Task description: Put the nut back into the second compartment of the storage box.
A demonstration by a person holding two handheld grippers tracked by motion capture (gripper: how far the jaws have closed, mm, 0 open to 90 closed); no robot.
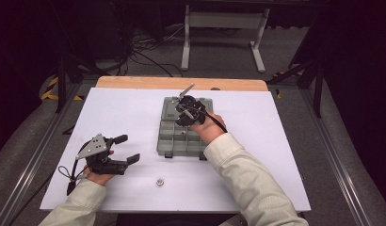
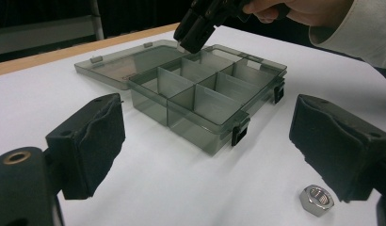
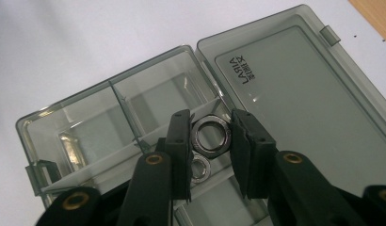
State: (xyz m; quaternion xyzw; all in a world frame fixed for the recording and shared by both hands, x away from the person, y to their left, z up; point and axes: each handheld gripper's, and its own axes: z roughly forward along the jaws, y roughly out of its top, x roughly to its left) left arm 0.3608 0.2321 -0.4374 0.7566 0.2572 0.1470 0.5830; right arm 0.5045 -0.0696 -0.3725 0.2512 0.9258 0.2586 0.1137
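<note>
My left hand-held gripper [image 1: 126, 149] rests low on the table [image 1: 257, 188] near its left edge, jaws spread wide w/ nothing between them. In the left gripper view the pads [image 2: 99, 141] frame bare white surface; a loose hex nut [image 2: 317, 199] lies on the table just beside the right-hand pad, not touching it as far as I can tell. In the high view that same nut sits between my two forearms, in front of the box.

My right hand-held gripper [image 3: 211, 136] hangs over the grey see-through divider box [image 1: 168, 141] at mid-table, tips pointing down into it. Its jaws are drawn in narrow and pinch a larger hex nut [image 3: 210, 135] by its flats, above a compartment next to the hinge side. A second, smaller nut [image 3: 199, 168] lies in the compartment right below, partly covered by the left jaw. The box lid [image 3: 304, 103] lies flat open, printed lettering on it.

Table: white top, wood strip along the far edge. Beyond: grey floor, cables, legs of a light metal stand, dark surroundings.

Hard to read: whether the pinched nut touches the divider wall, can't tell; the box's near compartments are cut off behind my jaws in the right gripper view.
</note>
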